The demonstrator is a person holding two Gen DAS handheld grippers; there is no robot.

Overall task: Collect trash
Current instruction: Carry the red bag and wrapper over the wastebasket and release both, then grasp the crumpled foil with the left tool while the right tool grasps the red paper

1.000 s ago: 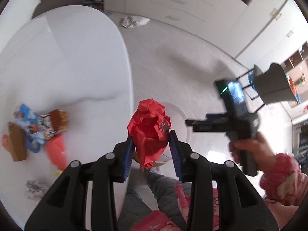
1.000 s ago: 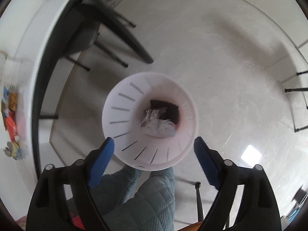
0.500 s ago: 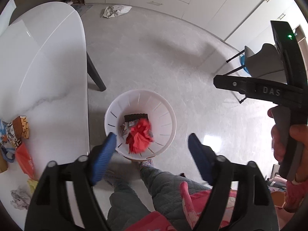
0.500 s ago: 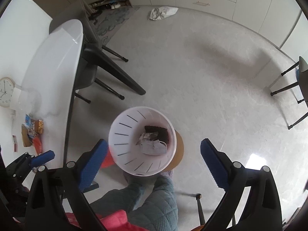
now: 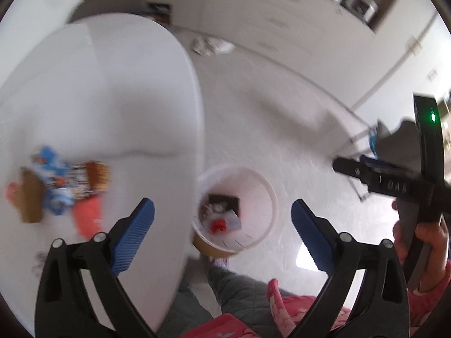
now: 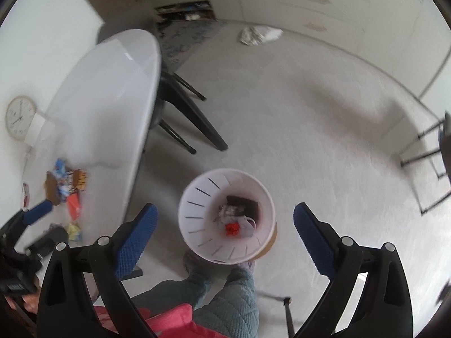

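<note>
A white slotted trash bin (image 6: 197, 211) stands on the floor beside the table; it also shows in the left wrist view (image 5: 267, 191). A crumpled red paper (image 6: 232, 228) lies inside it on other scraps, and shows in the left wrist view (image 5: 218, 225). Several wrappers (image 5: 59, 188) lie on the white table (image 5: 98, 98), seen too in the right wrist view (image 6: 66, 188). My left gripper (image 5: 222, 225) is open and empty above the table edge and bin. My right gripper (image 6: 225, 228) is open and empty above the bin.
A black chair (image 6: 186, 112) stands under the table's far side. A crumpled bag (image 6: 259, 35) lies on the floor near the cabinets. A clock (image 6: 19, 118) rests at the table's left. The person's legs (image 6: 225, 290) are below the bin. Another chair (image 6: 428, 152) stands right.
The left gripper opened and let go of the red paper, which dropped into the bin. The left gripper has since swung back toward the table. The right gripper stayed open above the bin.
</note>
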